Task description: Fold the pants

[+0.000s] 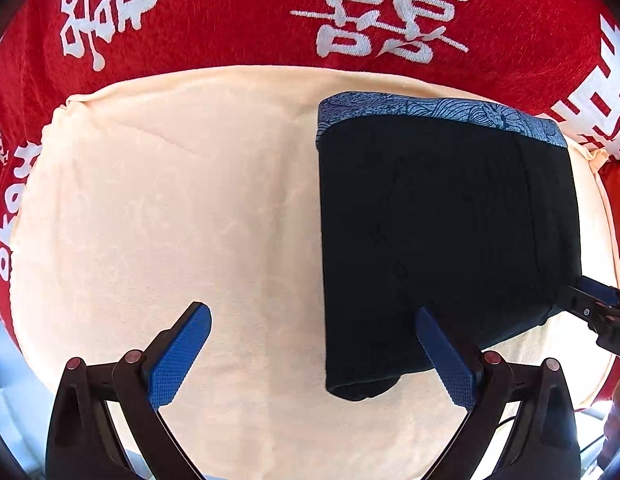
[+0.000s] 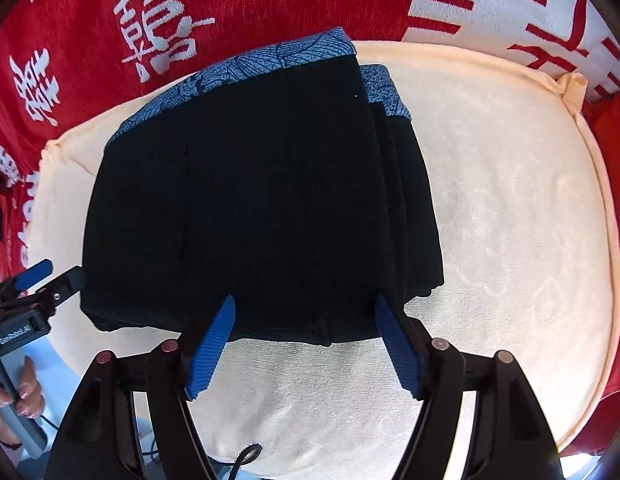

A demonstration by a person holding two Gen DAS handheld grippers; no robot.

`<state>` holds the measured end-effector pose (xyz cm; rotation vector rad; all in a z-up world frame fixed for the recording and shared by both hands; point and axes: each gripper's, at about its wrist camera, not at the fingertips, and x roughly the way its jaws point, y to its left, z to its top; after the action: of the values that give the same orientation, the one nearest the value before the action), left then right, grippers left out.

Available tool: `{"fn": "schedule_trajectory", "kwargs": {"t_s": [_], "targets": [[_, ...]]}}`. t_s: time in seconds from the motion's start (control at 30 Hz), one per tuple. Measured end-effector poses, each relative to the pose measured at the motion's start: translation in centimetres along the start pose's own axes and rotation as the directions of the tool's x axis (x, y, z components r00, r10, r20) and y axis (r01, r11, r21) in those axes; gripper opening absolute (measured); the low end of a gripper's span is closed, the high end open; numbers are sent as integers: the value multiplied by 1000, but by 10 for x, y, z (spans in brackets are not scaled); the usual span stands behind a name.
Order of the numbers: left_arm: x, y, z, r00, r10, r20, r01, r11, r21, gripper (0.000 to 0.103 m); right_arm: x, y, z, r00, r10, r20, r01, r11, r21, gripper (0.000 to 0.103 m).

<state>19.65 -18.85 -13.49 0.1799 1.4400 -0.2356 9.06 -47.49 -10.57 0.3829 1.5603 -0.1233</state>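
Observation:
The dark navy pants (image 1: 442,240) lie folded in a compact rectangle on a cream towel (image 1: 169,220), with the blue patterned waistband (image 1: 438,114) at the far edge. My left gripper (image 1: 312,316) is open and empty, hovering over the towel at the fold's near left corner. My right gripper (image 2: 303,308) is open and empty, its fingertips over the near edge of the pants (image 2: 261,184). The right gripper also shows at the right edge of the left wrist view (image 1: 598,304). The left gripper shows at the left edge of the right wrist view (image 2: 41,280).
The cream towel (image 2: 510,220) covers a cushion on a red blanket (image 1: 237,28) with white characters. A hand (image 2: 17,396) grips the left gripper's handle at lower left. A black cable (image 2: 245,456) hangs near the towel's front edge.

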Motion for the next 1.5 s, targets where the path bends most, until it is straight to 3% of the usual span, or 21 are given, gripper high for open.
{"fn": "schedule_trajectory", "kwargs": {"t_s": [0.1, 0.3, 0.37, 0.7, 0.83, 0.97, 1.1, 1.17, 1.3, 1.43, 1.5], "targets": [[-1, 6, 0, 1000, -6, -2, 6, 1000, 17, 102, 5, -4, -3, 1000, -20, -10, 21, 997, 78, 82], [2, 20, 0, 1000, -13, -14, 14, 999, 42, 102, 11, -34, -18, 995, 94, -15, -85, 947, 309, 85], [4, 20, 3, 1000, -15, -17, 16, 999, 50, 102, 10, -37, -22, 995, 99, -11, -89, 937, 338, 85], [12, 13, 15, 1000, -5, -15, 6, 997, 76, 102, -5, -33, -40, 1000, -5, -13, 8, 965, 260, 85], [12, 12, 22, 1000, -3, -10, 3, 999, 50, 102, -19, -48, -35, 999, 34, 19, -38, 966, 255, 85], [14, 20, 35, 998, -66, 2, 66, 998, -4, 102, -35, -61, -16, 989, 134, 68, -145, 972, 187, 85], [32, 29, 53, 984, -172, -40, 171, 985, -31, 102, -35, -84, 24, 968, 240, 66, -247, 959, 137, 85], [43, 31, 61, 967, -251, -54, 249, 968, -32, 102, -32, -103, 33, 955, 290, 67, -297, 946, 132, 85], [61, 24, 72, 916, -390, -93, 391, 920, -15, 102, -3, -131, 58, 896, 445, 7, -442, 887, 137, 86], [80, 5, 74, 890, -437, -131, 445, 895, 40, 102, 40, -130, 71, 859, 505, -83, -497, 862, 96, 86], [88, 1, 77, 872, -472, -131, 476, 879, 2, 102, 55, -125, 74, 821, 560, -114, -552, 828, 95, 86]]}}
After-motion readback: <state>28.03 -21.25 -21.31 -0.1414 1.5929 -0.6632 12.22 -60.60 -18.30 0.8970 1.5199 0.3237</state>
